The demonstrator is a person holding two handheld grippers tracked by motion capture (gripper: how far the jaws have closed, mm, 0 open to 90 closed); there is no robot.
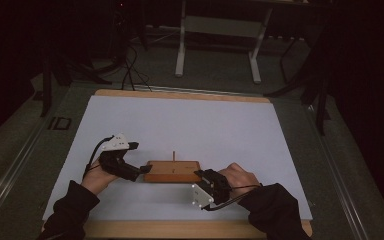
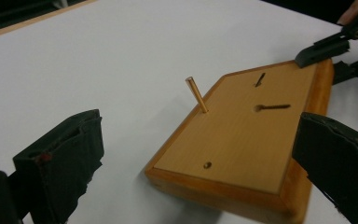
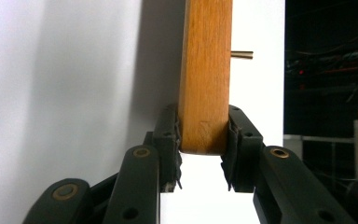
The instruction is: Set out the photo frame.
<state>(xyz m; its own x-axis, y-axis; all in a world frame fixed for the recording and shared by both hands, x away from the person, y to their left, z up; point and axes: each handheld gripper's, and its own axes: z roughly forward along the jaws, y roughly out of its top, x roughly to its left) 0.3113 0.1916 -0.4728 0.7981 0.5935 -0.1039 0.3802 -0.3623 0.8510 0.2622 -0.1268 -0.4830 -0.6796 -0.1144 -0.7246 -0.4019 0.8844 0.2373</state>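
A flat wooden board [image 1: 172, 171] lies near the front of the white table top, with a thin wooden peg [image 1: 173, 154] standing in it. My right gripper [image 1: 200, 175] is shut on the board's right edge. In the right gripper view the pads [image 3: 168, 135] press both faces of the board [image 3: 204, 79], and the peg [image 3: 241, 54] sticks out sideways. My left gripper [image 1: 142, 170] stands wide open at the board's left end. In the left gripper view the board's near corner [image 2: 242, 144] lies between the jaws, untouched, and the peg [image 2: 196, 94] leans beyond it.
The board's top has a small hole [image 2: 207, 164] and two dark slots [image 2: 272, 107]. White table top [image 1: 190, 125] stretches behind the board, with a wooden rim [image 1: 180, 94] at the far edge. A metal table frame [image 1: 220, 30] stands on the dark floor beyond.
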